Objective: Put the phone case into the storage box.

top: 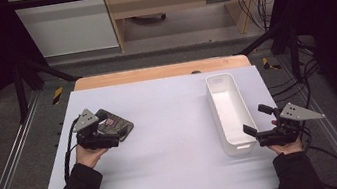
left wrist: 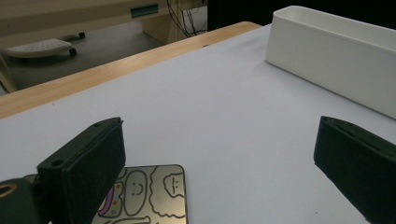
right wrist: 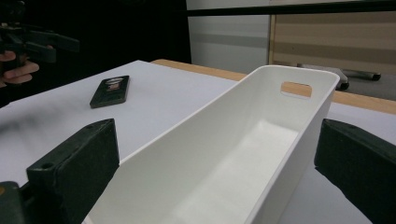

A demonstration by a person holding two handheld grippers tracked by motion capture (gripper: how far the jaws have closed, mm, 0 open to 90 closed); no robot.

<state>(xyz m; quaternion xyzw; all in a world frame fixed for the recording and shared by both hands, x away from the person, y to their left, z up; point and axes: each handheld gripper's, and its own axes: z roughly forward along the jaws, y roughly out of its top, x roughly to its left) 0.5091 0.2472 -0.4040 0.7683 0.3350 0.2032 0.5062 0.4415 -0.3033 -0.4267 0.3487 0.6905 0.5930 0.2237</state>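
A flat dark card (top: 123, 126) with cartoon doodles on a shiny face lies on the white table (top: 174, 144) at the left. My left gripper (top: 113, 131) hovers over its near side, open, with nothing held. In the left gripper view the card (left wrist: 154, 191) lies low beside the left jaw of my left gripper (left wrist: 219, 140). A long white bin (top: 230, 110) stands empty at the right. My right gripper (top: 257, 119) is open at the bin's near right corner. In the right gripper view the bin (right wrist: 233, 154) sits between the wide jaws of my right gripper (right wrist: 217, 135).
A wooden table edge (top: 160, 72) runs along the back of the white surface. Black frame bars and cables flank both sides. The far-off card (right wrist: 109, 91) and my left gripper (right wrist: 35, 39) sit at the left of the right gripper view.
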